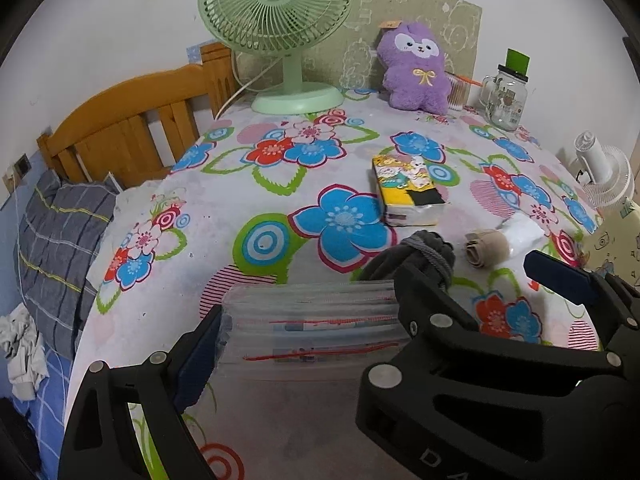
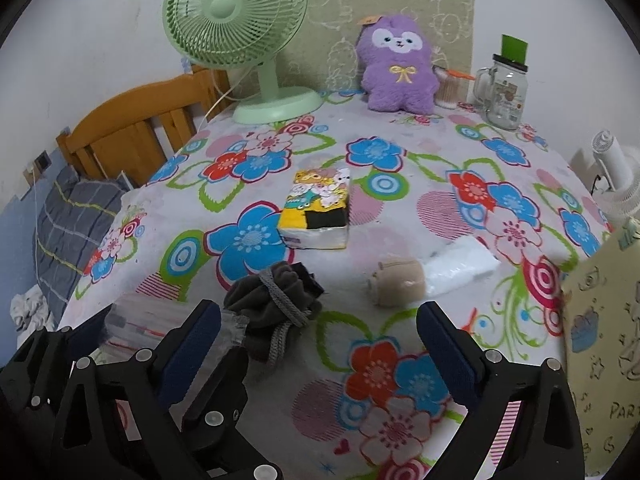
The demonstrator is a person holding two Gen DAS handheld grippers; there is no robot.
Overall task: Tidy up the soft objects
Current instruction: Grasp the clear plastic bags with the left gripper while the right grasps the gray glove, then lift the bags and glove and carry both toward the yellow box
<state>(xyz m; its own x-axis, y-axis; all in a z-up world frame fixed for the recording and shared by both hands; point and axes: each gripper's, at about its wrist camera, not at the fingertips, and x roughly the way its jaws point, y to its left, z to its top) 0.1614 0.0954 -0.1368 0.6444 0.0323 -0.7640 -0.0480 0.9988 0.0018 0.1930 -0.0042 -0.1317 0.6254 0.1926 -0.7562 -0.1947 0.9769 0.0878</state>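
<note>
A clear zip bag (image 1: 316, 328) with red seal lines lies on the floral table between the fingers of my open left gripper (image 1: 312, 340). A dark grey rolled sock bundle (image 1: 424, 256) sits at the bag's far right corner; it also shows in the right wrist view (image 2: 276, 300). A beige rolled sock (image 2: 398, 282) lies right of it, beside a white plastic bag (image 2: 460, 266). My right gripper (image 2: 320, 336) is open and empty, just before the grey bundle and the beige sock. A tissue pack (image 2: 316, 212) lies mid-table.
A green fan (image 2: 236, 32), a purple plush (image 2: 398, 64) and a glass jar (image 2: 506, 92) stand along the back. A wooden bed headboard (image 1: 132, 120) and grey pillow are at the left. A yellow carton (image 2: 604, 340) stands at the right edge.
</note>
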